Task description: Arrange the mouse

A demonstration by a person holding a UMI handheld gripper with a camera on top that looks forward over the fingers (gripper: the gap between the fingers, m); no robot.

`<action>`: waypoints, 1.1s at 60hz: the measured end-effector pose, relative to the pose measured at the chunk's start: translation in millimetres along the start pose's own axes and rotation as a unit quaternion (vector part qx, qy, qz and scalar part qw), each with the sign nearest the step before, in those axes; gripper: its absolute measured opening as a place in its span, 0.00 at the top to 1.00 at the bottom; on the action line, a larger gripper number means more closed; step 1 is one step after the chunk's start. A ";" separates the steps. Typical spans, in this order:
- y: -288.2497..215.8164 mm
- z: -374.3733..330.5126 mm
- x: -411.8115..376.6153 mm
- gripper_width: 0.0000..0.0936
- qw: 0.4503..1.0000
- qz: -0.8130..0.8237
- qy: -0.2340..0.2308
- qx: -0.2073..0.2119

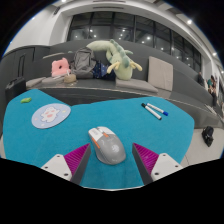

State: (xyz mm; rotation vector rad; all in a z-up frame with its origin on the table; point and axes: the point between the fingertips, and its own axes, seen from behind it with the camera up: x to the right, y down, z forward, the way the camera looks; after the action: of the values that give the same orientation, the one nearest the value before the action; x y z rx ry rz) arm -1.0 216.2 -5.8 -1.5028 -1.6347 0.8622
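A grey computer mouse [107,145] with an orange-trimmed white front lies on the teal desk mat [130,125]. It sits between the tips of my gripper [112,158], with a gap of mat showing at either side. The gripper is open. Its two fingers [77,160] carry magenta pads and flank the rear half of the mouse without pressing on it. The mouse points away from me and slightly left.
A round disc [50,116] lies on the mat to the left, and two markers [153,110] lie to the right. Beyond the mat stand a pink object [61,68], a dark bag [84,62] and a plush toy [117,58] on the grey desk.
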 end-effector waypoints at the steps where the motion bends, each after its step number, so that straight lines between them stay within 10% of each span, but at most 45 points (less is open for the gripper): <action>1: -1.1 3.9 0.2 0.09 1.000 -0.001 0.002 -0.002; 27: -20.5 65.1 5.9 0.10 0.999 0.005 0.024 -0.030; 31: -21.5 68.7 0.5 0.17 0.999 0.008 0.013 -0.033; 34: -19.2 71.3 -12.2 0.45 0.999 0.019 -0.011 -0.042; 47: -19.8 63.6 -12.5 0.63 0.997 0.049 0.005 -0.055; 66: -181.7 20.7 -136.3 0.63 0.995 0.034 -0.071 0.063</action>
State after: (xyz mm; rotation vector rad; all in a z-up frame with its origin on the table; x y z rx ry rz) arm -104.2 64.6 129.9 -1.4441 -1.6042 1.1122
